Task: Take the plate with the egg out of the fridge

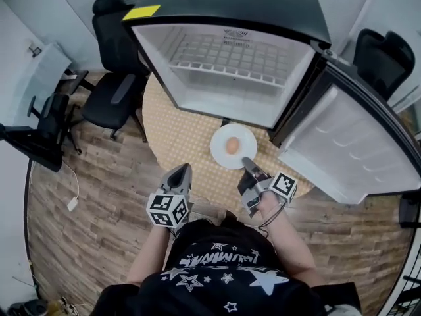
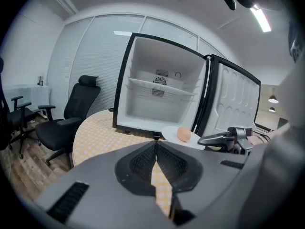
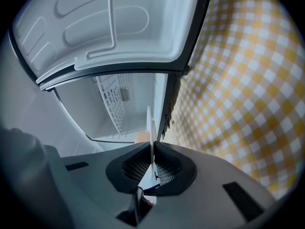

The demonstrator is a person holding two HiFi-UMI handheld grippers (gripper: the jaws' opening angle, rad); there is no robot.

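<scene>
Plate's clear of the fridge, pinched by its rim!

The right gripper [image 1: 248, 165] is clamped on the near edge of the plate [image 1: 220, 151], jaws all but together with only the thin rim between them; a rim grip keeps the pads off the egg [image 1: 232, 145] and, I'd judge, keeps the plate level so the egg can't roll; the plate is over the checked table [image 1: 172, 137], just outside the open fridge [image 1: 223, 64]; the left gripper [image 1: 179, 171] hangs back nearby, jaws together on nothing.
</scene>
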